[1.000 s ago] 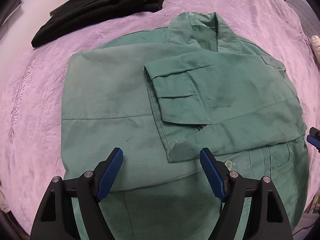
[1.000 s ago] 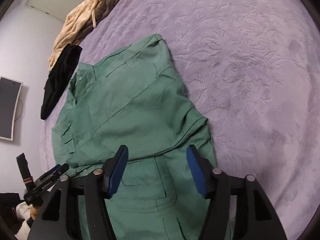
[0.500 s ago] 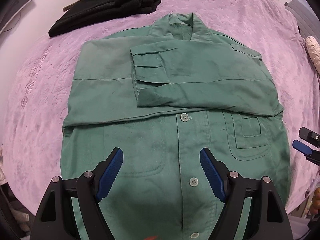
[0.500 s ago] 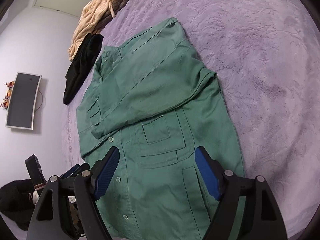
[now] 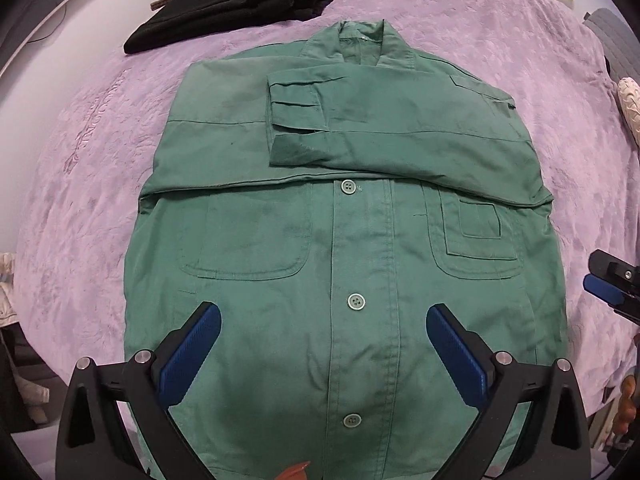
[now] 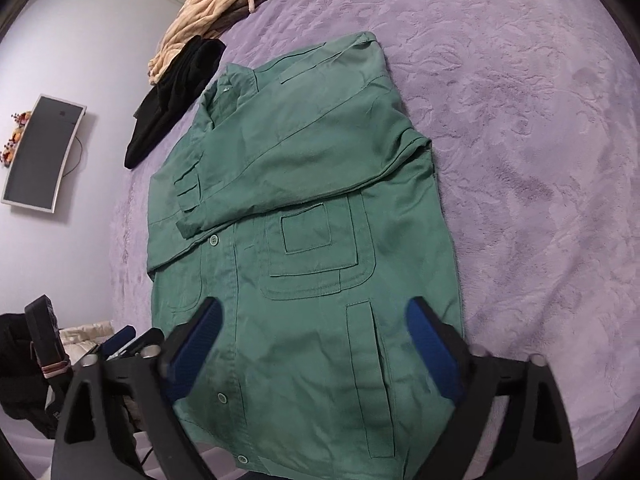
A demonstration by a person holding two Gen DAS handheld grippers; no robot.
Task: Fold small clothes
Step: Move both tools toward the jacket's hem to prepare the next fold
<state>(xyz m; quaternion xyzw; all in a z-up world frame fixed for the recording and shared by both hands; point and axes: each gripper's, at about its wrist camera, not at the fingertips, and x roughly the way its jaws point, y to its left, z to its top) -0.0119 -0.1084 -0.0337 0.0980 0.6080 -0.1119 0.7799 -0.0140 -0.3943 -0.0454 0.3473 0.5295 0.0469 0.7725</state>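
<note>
Green shirt lies flat on the purple blanket with both sleeves folded across its chest, and my left claw and right claw have just been opening wide above it, holding nothing.

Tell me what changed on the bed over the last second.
Both claws, left and right, pulled back from the collar toward the hem of the green shirt, and their jaws have just been opening, nothing between them. The shirt, sleeves folded across, and the black garment stayed put.
</note>
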